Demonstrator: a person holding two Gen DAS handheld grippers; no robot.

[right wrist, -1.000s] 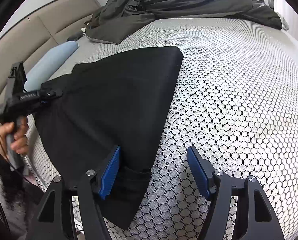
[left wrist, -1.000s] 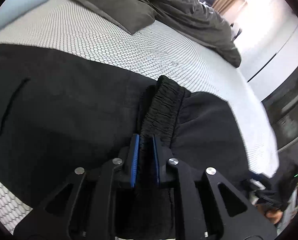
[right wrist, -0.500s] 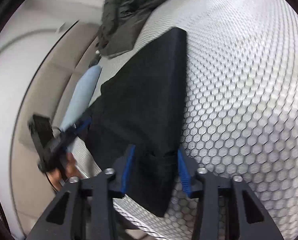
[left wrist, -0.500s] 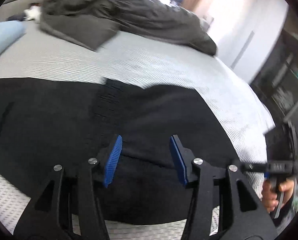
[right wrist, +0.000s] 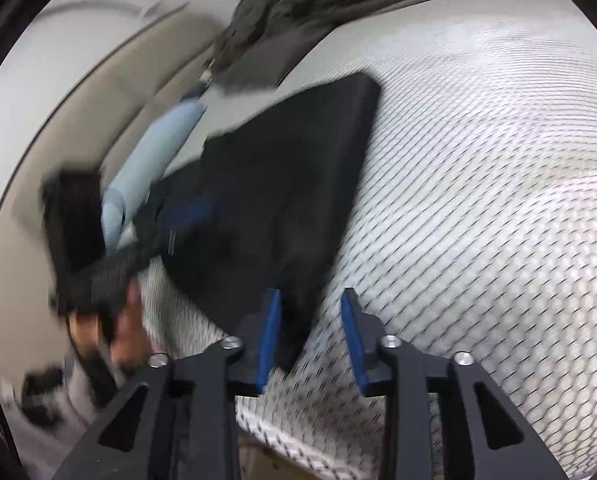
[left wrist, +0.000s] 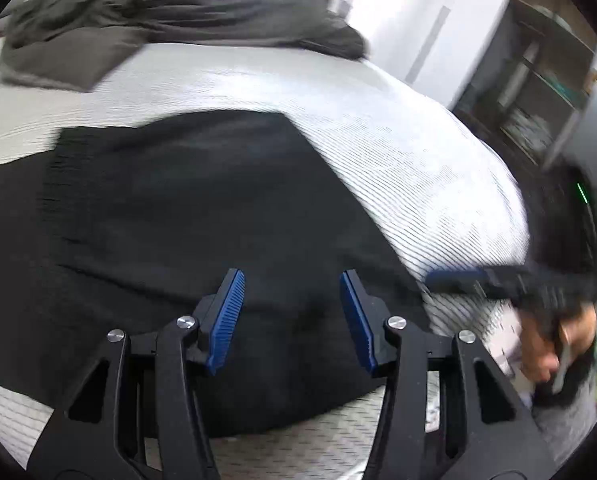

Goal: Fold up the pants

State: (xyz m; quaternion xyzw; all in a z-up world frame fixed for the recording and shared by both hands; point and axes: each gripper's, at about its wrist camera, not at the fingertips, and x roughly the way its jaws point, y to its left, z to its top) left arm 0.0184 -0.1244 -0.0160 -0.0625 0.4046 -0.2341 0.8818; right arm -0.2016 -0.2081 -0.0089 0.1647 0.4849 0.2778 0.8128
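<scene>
pants (left wrist: 202, 216): 1, black, flat on the bed
left gripper (left wrist: 290, 316): 1, jaws apart, holding nothing
right gripper (right wrist: 312, 332): 1, jaws apart, near corner of the pants between them
blue pads (left wrist: 226, 320): 4, two per gripper
bed (left wrist: 378, 120): 1, hex-pattern cover
dark blanket (left wrist: 170, 4): 1, heaped at far side
light blue pillow (right wrist: 150, 160): 1, far left

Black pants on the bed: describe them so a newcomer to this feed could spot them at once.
Start from the white honeycomb-patterned mattress filling both views. On it, towards the near edge, lies the flat black folded fabric pants, beneath the open left gripper. Unlike the rumpled dark grey blanket heaped at the far side, they are smooth, straight-edged and pure black.
</scene>
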